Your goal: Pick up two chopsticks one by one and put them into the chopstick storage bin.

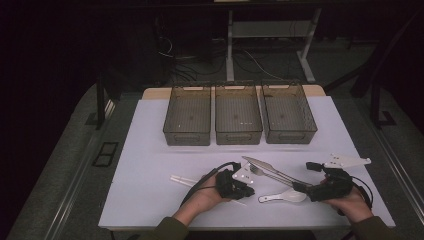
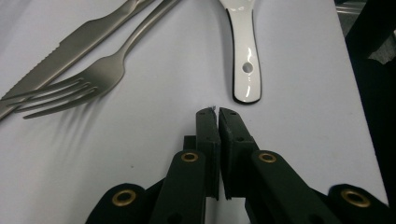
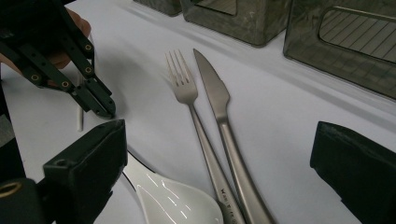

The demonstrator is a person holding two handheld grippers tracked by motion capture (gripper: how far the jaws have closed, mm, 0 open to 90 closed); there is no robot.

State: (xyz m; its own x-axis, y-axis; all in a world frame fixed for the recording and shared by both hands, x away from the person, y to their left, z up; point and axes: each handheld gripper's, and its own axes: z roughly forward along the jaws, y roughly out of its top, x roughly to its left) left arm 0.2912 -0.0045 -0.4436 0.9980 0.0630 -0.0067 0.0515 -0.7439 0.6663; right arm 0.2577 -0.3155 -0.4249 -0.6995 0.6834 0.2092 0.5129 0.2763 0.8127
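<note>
- Left claw [image 2: 214,112]: black, two-jawed, held low over the white surface [image 1: 150,150]; jaws pressed together with nothing visibly between them. In the right gripper view its tips [image 3: 100,106] rest at the surface beside a thin white stick.
- Right claw [image 3: 219,154]: black, jaws spread wide and released, one on each side of the cutlery handles; nothing is gripped. In the high view it sits at the right, held in the person's right hand [image 1: 350,202].
- White glossy ceramic spoon [image 2: 245,51]: lies flat just ahead of the left claw's tips, apart from them; its handle end, with a small round hole, points toward that claw. Its bowl [image 3: 182,200] lies between the right claw's jaws.
- Silver metal fork [image 3: 187,91]: flat on the surface, tines pointing toward the bins, just beside the knife.
- Silver metal table knife [image 3: 215,93]: lies alongside the fork, handles close together, possibly touching near the right claw.
- Thin white stick [image 1: 182,179]: left of the left hand on the surface; probably a straw, too small to tell.
- Three smoky translucent plastic bins [image 1: 238,120]: in a row at the far side of the surface, well apart from the cutlery.
</note>
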